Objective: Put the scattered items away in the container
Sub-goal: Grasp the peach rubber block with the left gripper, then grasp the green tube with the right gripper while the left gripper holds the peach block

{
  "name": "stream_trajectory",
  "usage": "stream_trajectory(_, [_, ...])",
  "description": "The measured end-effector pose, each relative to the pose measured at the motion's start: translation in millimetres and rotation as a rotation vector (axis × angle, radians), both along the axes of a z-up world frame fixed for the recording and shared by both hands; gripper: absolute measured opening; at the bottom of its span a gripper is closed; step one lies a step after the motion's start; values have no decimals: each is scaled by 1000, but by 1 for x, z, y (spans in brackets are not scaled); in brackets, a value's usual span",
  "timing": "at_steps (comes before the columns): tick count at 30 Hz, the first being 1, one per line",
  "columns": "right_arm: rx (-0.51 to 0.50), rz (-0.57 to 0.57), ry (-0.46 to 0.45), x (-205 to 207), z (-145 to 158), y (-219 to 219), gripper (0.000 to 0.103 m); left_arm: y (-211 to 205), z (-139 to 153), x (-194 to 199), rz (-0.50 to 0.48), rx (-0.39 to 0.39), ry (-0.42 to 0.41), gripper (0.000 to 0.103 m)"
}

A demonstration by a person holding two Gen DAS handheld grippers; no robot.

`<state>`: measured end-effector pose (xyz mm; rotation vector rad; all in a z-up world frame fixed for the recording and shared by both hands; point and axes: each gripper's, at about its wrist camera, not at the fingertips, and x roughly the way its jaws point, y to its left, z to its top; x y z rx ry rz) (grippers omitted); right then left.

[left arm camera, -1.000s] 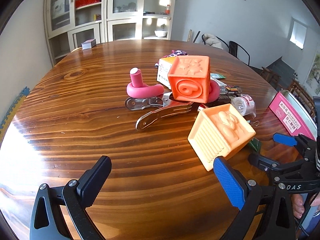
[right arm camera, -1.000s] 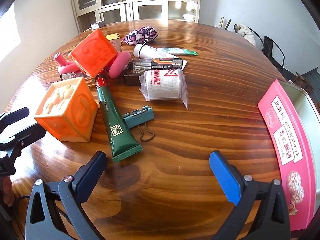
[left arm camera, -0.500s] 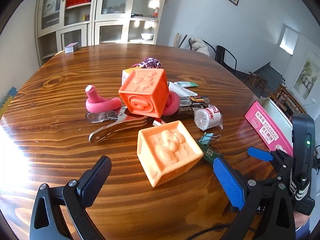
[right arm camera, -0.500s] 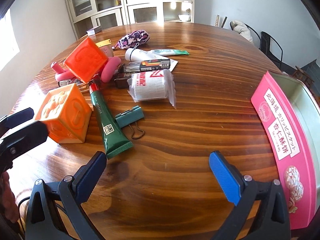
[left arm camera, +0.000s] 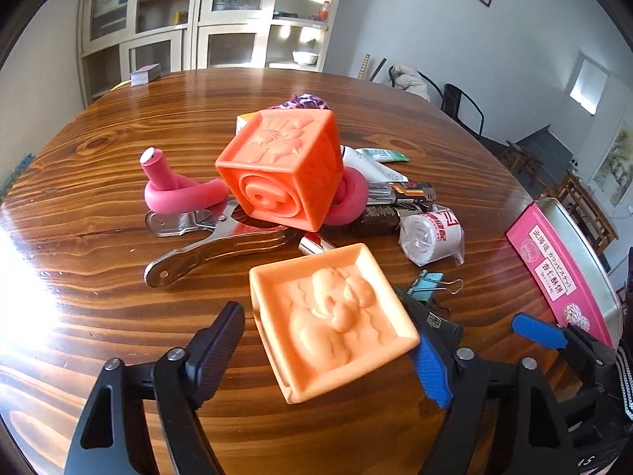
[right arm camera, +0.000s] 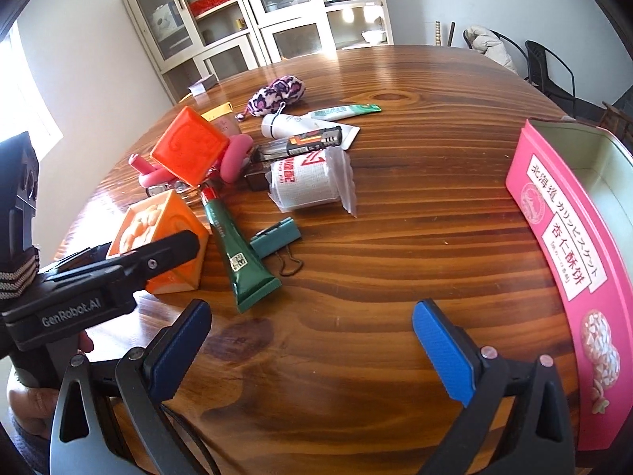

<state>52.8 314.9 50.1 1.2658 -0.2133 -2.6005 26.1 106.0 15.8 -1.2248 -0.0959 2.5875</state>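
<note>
The left tool [left arm camera: 328, 350] reaches down over the round wooden worktop [left arm camera: 99, 206] with the pale orange block [left arm camera: 332, 322] between its two fingers. Its jaws are closing. The blue pad on its right finger sits at the block's right edge, while a narrow gap shows between the black left finger and the block's left side — no firm grip is visible. The block rests on the worktop with its raised relief face toward the left wrist camera.

Behind it lies the rest of the clutter. A brighter orange block [left arm camera: 283, 168] sits tilted on a pink rubbery loop [left arm camera: 178, 194], over a pair of metal tongs [left arm camera: 209, 249]. To the right are a wrapped white roll [left arm camera: 431, 233], a teal binder clip [right arm camera: 277, 235] and a dark green tube [right arm camera: 237, 255], which lies just beside the pale block. Farther back are a spotted purple pouch [right arm camera: 277, 93] and a white tube [right arm camera: 285, 124].

The right tool [right arm camera: 310, 338] hangs above bare wood with its jaws wide apart and nothing between them. The pink tin [right arm camera: 554, 213] — the container — stands at the worktop's right edge, open, its pale interior showing; it is well apart from the blocks.
</note>
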Motion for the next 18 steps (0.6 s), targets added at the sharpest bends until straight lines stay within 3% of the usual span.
stream_trajectory(1, [-3, 3, 6, 0, 0, 0, 102, 1, 1, 2, -5, -9, 9, 69])
stream_trajectory(9, [-17, 45, 39, 0, 3, -9, 89, -20, 6, 9, -25, 29, 33, 62])
stream_trajectory(15, [-2, 49, 48, -4, 1, -12, 89, -31, -3, 0, 0, 69, -31, 62])
stream_trajectory(16, [-4, 46, 49, -4, 1, -12, 89, -29, -3, 1, -7, 66, -31, 55])
stream_trajectory(18, [-8, 46, 53, -4, 1, -11, 89, -23, -3, 3, -14, 45, -23, 54])
